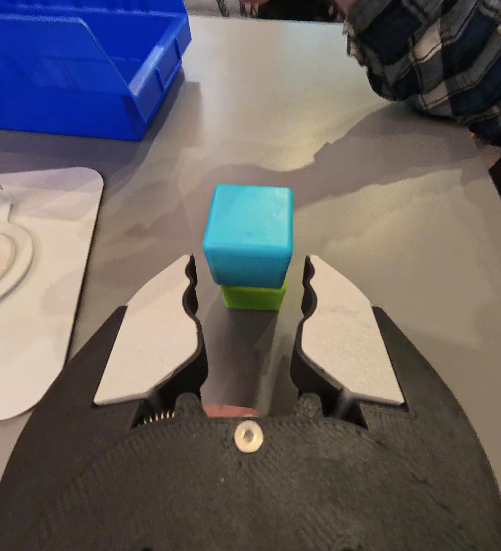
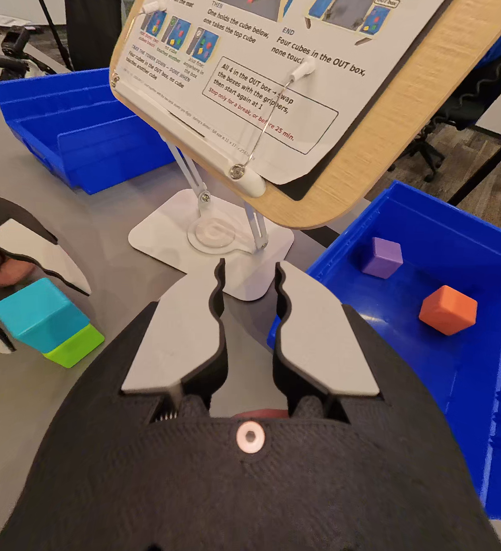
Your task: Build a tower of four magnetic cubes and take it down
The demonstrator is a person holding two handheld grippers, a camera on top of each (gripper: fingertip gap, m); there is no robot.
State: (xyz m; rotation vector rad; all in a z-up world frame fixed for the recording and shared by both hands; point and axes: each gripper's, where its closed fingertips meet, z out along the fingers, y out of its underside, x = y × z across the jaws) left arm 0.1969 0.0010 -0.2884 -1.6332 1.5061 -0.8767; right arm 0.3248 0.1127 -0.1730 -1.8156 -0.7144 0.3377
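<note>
With your left gripper (image 1: 249, 262) fingers spread empty just short of the teal cube (image 1: 247, 235), closing off-centre risks shearing it off the green cube (image 1: 252, 296); your right gripper (image 2: 247, 268) is part-open, empty.

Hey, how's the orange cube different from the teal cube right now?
The orange plastic cube lies alone in the blue bin on the right; the teal plastic cube stands on the grey table. The orange cube touches no other cube, while the teal cube sits stacked on a lime green cube. No gripper is near the orange cube; the open left gripper flanks the teal cube. Both look like rounded-edge cubes of similar size.
</note>
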